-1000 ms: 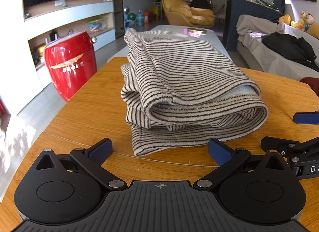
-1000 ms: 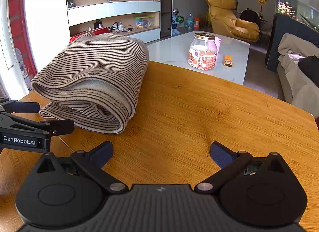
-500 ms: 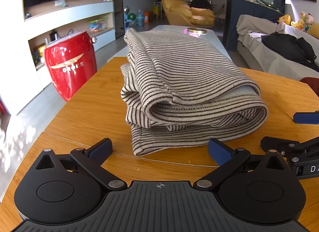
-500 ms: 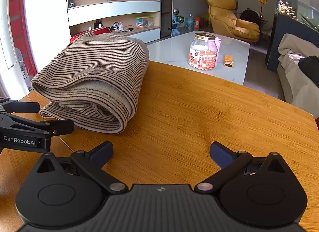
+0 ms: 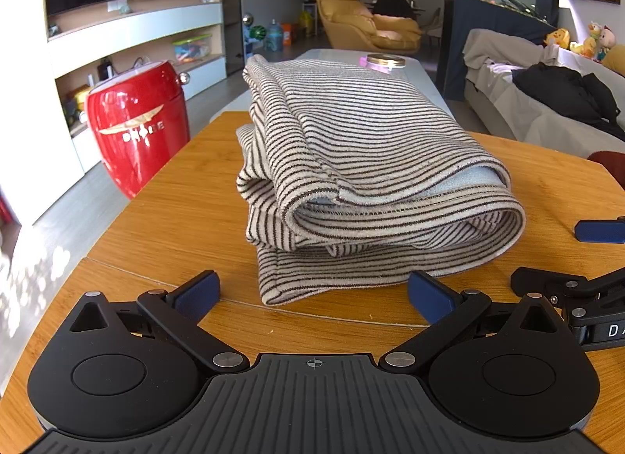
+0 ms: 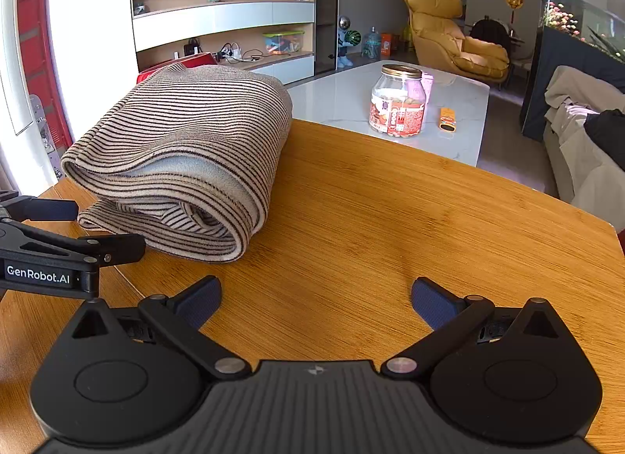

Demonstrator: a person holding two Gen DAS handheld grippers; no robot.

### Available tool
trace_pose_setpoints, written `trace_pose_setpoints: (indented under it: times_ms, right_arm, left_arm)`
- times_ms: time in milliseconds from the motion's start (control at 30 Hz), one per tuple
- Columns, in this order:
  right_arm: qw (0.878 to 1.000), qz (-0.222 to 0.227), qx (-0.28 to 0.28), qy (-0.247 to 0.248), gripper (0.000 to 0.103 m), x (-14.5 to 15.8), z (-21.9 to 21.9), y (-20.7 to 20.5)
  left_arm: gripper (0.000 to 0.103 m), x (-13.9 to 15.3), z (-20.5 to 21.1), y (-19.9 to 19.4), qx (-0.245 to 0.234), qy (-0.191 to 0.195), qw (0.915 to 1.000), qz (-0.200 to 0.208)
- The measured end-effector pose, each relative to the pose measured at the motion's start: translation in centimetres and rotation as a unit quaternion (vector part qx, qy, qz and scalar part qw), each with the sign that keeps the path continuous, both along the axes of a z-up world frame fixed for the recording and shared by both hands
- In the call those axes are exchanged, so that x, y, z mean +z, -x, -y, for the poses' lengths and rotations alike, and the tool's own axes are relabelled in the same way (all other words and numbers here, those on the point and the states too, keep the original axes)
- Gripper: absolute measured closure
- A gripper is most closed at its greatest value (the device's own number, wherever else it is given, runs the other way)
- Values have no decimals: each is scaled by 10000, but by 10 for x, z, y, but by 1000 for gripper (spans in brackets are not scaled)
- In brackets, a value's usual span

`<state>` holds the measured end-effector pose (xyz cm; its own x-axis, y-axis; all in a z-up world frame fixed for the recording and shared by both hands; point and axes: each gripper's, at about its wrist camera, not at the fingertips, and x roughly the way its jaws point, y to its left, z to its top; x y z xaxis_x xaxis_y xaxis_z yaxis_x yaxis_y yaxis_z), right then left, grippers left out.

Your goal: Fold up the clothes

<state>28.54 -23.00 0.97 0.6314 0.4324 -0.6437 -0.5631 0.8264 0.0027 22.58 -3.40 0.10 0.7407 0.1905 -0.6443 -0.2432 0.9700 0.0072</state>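
Folded striped garment (image 5: 363,180) lies centre frame, long axis running away from the left gripper (image 5: 312,292), the nearer; fingers spread, empty. Right gripper (image 6: 316,297) likewise spread, garment at its upper left.

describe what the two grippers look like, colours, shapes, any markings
Both are matte black plastic. The left gripper and right gripper each have a ribbed centre plate, two rounded side housings with round discs, silver pivot screws, and blue-padded fingers. White "GenRobot.AI" lettering shows on the left one's side. No cables or sleeves visible.
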Motion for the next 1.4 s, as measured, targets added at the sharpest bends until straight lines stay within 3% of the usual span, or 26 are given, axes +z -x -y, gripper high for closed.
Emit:
trace_pose_setpoints:
  times_ms: [533,1000,1400]
  right_arm:
    - [10000,4,-7,5,0,0,13,4]
    - [10000,7,38,1,0,0,52,15]
    - [10000,4,50,1,0,0,66,18]
  left_arm:
    - [0,0,7,0,26,9,10000,-2]
    - [0,0,67,15,24,-34,10000,-2]
    - [0,-1,65,18,2,5,10000,5]
